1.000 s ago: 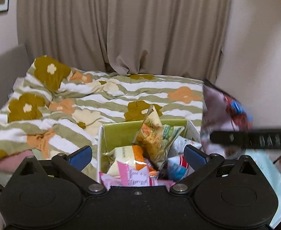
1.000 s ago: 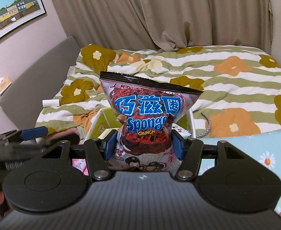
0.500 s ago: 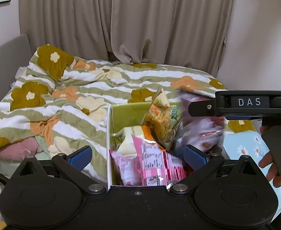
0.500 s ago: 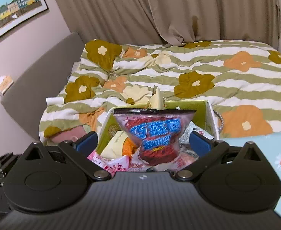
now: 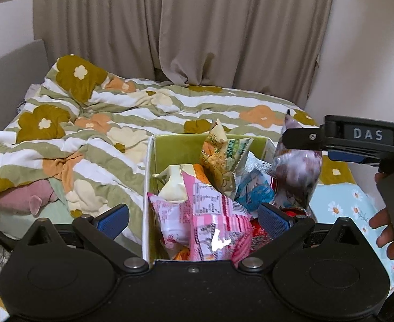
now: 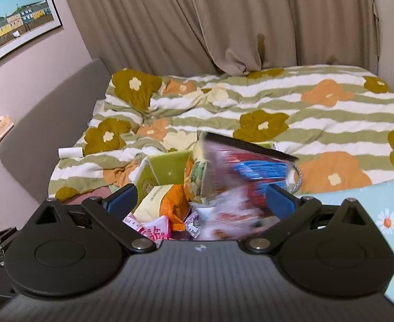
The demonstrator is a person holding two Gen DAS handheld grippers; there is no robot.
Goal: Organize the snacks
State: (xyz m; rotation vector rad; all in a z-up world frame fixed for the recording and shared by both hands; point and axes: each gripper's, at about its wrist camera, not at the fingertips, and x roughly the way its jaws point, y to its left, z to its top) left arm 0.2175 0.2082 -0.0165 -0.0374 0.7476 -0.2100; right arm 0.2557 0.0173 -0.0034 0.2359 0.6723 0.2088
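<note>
A green-lined box [image 5: 181,147] holds several snack packs, among them a pink pack [image 5: 210,214] and a yellow-green pack [image 5: 221,155]. The purple Sponge Crunch bag [image 6: 240,185] is blurred and tipping into the box at its right side; it also shows in the left wrist view [image 5: 299,171]. My right gripper [image 6: 201,197] is open above the box, its fingers clear of the bag. My left gripper [image 5: 194,217] is open and empty over the box's near edge.
The box sits against a bed with a green-striped flower quilt [image 5: 143,112]. A light blue daisy cloth [image 5: 344,209] lies to the right. A white roll [image 5: 1,136] lies on the bed's left edge. Curtains hang behind.
My right gripper opened and let go of the Sponge Crunch bag, which drops into the box and tips over. My left gripper stayed open and shifted slightly.
</note>
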